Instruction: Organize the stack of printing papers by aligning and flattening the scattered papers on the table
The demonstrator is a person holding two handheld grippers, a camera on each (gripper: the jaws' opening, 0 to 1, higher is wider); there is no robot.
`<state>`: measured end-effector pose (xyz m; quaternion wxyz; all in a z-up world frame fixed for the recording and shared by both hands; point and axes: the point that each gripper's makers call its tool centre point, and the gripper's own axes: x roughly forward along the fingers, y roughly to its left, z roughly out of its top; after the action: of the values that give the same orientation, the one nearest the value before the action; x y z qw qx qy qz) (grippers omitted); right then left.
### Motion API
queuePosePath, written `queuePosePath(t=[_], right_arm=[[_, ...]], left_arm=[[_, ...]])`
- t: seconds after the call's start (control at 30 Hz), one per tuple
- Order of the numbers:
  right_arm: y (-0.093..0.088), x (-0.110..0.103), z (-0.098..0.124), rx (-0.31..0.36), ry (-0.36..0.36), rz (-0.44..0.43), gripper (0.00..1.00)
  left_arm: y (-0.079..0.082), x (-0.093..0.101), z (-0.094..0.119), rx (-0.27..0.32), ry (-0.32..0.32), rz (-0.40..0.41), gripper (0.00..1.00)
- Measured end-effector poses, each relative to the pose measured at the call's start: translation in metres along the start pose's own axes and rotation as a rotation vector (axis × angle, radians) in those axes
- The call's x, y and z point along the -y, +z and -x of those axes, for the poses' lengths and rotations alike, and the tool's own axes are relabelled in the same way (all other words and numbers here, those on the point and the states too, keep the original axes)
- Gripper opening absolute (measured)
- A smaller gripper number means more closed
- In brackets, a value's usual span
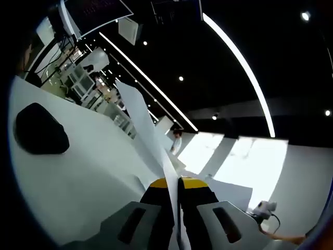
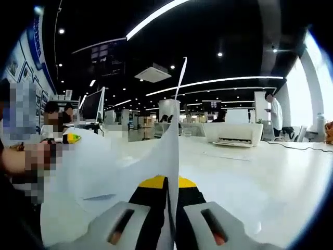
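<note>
My left gripper (image 1: 175, 183) & right gripper (image 2: 171, 183) each clench thin white printing paper sheets (image 1: 143, 122) edge-on, above white table (image 2: 270, 172).

Black mouse (image 1: 40, 130) on open table (image 1: 88, 177)

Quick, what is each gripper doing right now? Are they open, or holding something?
Left gripper: shut on a sheet of paper.
Right gripper: shut on a sheet of paper.

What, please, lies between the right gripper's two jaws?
The right gripper is shut on a white sheet of printing paper, standing edge-on in the right gripper view.
</note>
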<state>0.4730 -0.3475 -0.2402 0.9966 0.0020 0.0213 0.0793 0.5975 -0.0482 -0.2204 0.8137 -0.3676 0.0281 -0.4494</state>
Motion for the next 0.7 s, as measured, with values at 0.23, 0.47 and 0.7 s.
queuePosePath(t=[0.23,0.47,0.7], right_arm=[[0.006,0.001,0.002,0.029,-0.007,-0.038,0.00],[0.013,-0.005,0.005,0.053,-0.012,-0.025,0.00],[0.024,-0.007,0.005,0.077,-0.023,-0.017,0.00]], left_arm=[[-0.001,0.000,-0.001,-0.005,0.003,-0.003,0.06],[-0.002,0.000,-0.001,-0.008,0.007,-0.007,0.06],[-0.003,0.000,-0.001,-0.013,0.009,-0.009,0.06]])
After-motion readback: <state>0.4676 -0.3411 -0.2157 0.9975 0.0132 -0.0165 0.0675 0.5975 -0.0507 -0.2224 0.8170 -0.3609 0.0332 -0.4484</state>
